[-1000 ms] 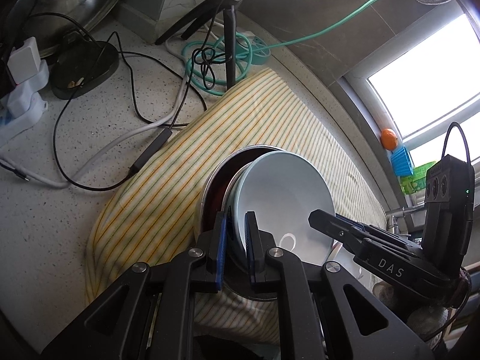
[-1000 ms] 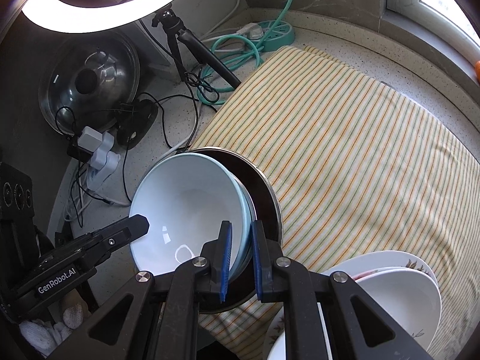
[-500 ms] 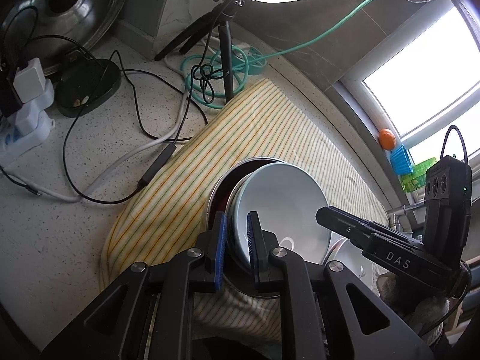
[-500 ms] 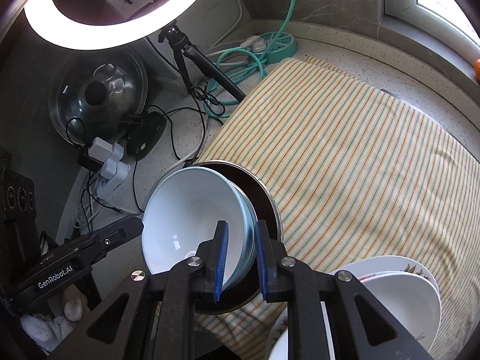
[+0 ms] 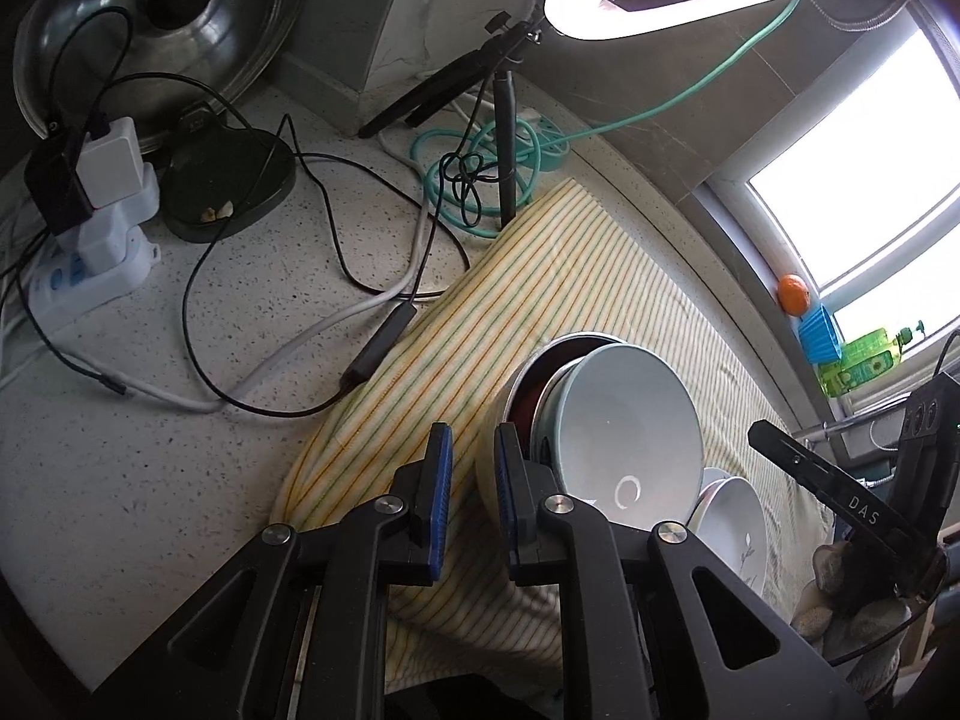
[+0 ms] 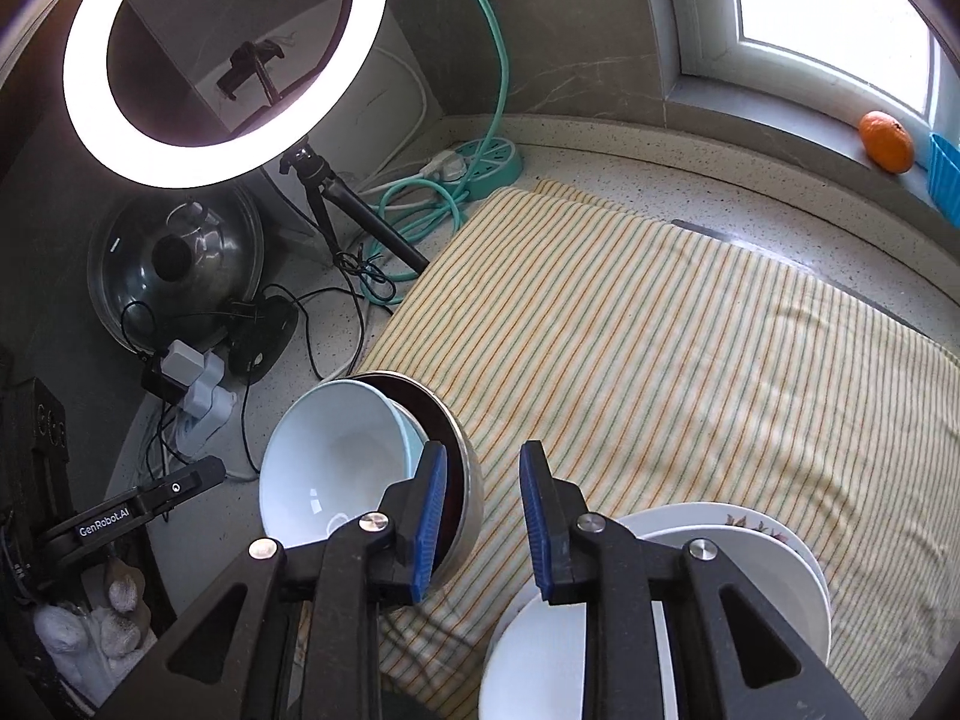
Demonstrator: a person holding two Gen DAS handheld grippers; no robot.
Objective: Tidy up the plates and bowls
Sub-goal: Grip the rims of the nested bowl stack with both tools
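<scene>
Both are free of the nested bowls point(image 6: 360, 480): left hand-held gripper point(image 5: 471, 480) open and empty, right hand-held gripper point(image 6: 483, 504) opening, empty. Withdraw without knocking the bowls' rims.

The right claw's arms cover the near part of the white plates point(image 6: 774, 576), whose lower rims run off the picture's edge. The pale blue bowl point(image 5: 624, 426) hides most of the steel bowl point(image 5: 543, 363) beneath. The plate's point(image 5: 741, 531) motif is too small to tell.
</scene>
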